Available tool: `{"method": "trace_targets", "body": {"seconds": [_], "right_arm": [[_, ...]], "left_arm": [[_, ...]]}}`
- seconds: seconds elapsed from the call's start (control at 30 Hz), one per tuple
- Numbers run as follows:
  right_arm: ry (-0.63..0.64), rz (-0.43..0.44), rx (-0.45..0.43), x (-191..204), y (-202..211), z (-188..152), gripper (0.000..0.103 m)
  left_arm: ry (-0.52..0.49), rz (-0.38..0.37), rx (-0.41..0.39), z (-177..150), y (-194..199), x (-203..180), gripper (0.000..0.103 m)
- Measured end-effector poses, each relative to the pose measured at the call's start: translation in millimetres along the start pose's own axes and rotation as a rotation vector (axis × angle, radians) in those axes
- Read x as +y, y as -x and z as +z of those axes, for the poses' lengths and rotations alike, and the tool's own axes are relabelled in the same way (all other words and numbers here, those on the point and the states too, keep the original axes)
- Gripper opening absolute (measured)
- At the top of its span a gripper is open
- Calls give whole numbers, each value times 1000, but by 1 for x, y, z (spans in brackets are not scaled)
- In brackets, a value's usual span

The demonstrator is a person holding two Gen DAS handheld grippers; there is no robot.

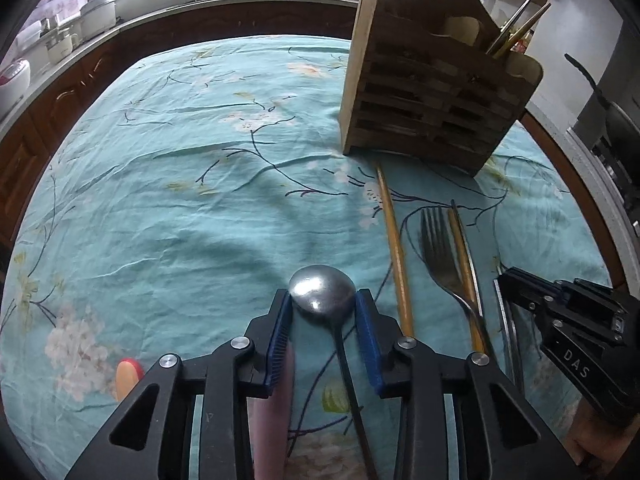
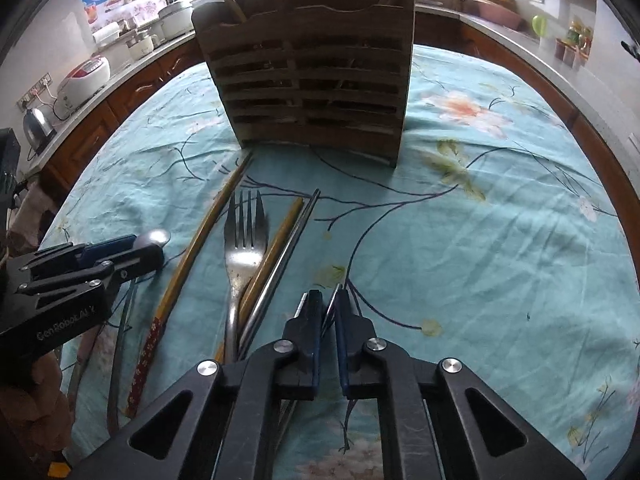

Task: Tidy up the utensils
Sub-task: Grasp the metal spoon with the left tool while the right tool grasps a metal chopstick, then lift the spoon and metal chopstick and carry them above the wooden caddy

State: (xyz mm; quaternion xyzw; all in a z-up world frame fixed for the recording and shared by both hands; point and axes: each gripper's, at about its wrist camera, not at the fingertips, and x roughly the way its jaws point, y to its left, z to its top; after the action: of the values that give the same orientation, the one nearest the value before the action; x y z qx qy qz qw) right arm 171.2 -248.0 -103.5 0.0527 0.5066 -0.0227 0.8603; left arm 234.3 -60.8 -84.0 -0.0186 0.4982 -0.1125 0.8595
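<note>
A wooden utensil holder (image 1: 432, 92) stands at the far side of the table; it also shows in the right wrist view (image 2: 312, 92) with forks and chopsticks inside. My left gripper (image 1: 324, 304) has its blue pads on both sides of a metal spoon's (image 1: 322, 292) bowl, lying on the cloth. A fork (image 2: 244, 240), wooden chopsticks (image 2: 200, 240) and metal chopsticks (image 2: 288, 244) lie side by side. My right gripper (image 2: 328, 304) is nearly closed around a thin metal utensil (image 2: 331, 304), low over the cloth.
The table has a teal floral cloth (image 1: 180, 200). A pink-handled item (image 1: 272, 412) and a red-and-orange object (image 1: 128, 376) lie near my left gripper. Kitchen counters with pots (image 1: 60, 40) and appliances (image 2: 84, 80) ring the table.
</note>
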Motion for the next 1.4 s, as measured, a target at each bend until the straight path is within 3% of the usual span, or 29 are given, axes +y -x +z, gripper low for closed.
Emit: {"method": "trace_targets", "body": {"seconds": [0.33,0.8,1.4], "right_arm": [[-107,81,-36,-18,19,-8,5],[-134,126,-263,-20,112,3,3],[-136,142,-408,-14,167,1,3]], "left_arm": [[47,-56,-60,-4,35,12,31],[75,-105,-196,-26,118,23,31],[74,-136,-315,-50,186,28,31]]}}
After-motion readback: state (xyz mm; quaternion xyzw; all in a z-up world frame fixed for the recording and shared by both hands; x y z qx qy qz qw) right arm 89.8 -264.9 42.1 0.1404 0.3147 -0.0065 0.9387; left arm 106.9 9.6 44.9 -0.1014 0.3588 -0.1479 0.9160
